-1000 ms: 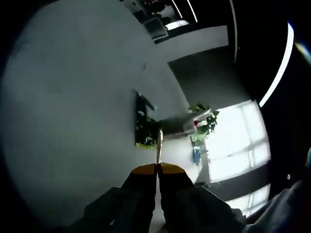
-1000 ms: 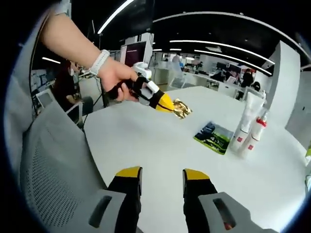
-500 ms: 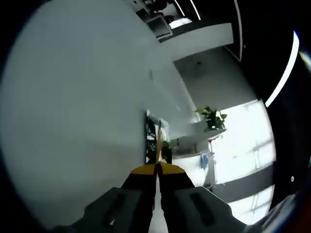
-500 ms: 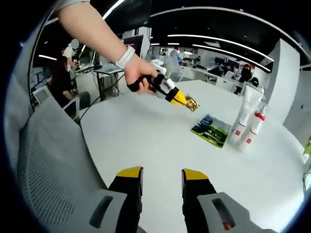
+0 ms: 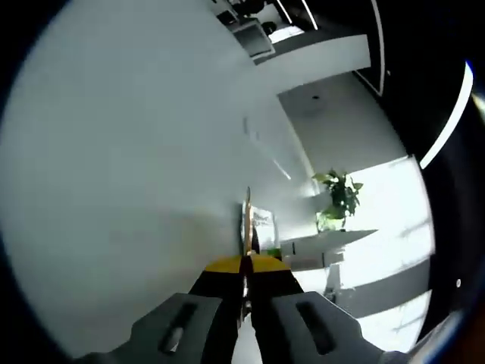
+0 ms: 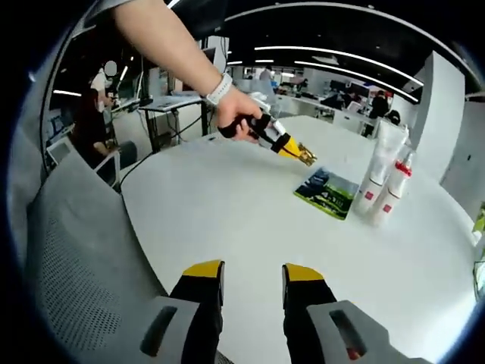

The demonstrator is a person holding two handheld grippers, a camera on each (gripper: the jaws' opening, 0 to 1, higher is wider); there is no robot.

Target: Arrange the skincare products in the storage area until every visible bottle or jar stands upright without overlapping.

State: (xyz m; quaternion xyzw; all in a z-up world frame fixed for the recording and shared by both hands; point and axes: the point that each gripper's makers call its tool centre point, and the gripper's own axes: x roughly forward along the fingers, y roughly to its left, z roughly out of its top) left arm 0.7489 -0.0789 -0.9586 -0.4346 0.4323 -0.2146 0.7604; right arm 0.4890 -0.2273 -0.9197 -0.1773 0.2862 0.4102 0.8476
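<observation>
Left gripper (image 5: 244, 267): its yellow-tipped jaws are pressed together on a thin gold sachet (image 5: 247, 227), seen edge-on in the left gripper view as a narrow strip rising from between the tips. In the right gripper view the same gripper (image 6: 303, 156) comes in from the left, held by a person's hand (image 6: 236, 115) with a white wristband (image 6: 220, 89), and the crinkled gold sachet (image 6: 307, 158) juts from its tips — held above the white table (image 6: 250, 227), just short of the green packet.

Right gripper (image 6: 252, 274): jaws parted, nothing between them, poised over the near part of the table beside a grey mesh chair back (image 6: 68, 265).

Task items on the table, right gripper view:
- A flat green-and-dark packet (image 6: 327, 192) lies face up, past the table's middle.
- A tall white tube (image 6: 381, 163) stands upright just beyond the packet, towards the right.
- Two smaller white bottles with red labels (image 6: 390, 199) stand upright just beside the tube; whether they touch it cannot be told.

In the left gripper view the table (image 5: 121, 174) is tilted steeply; a flat packet (image 5: 261, 227) lies just behind the sachet, its print too blurred to read. A potted plant (image 5: 339, 199) stands in front of bright windows beyond.
</observation>
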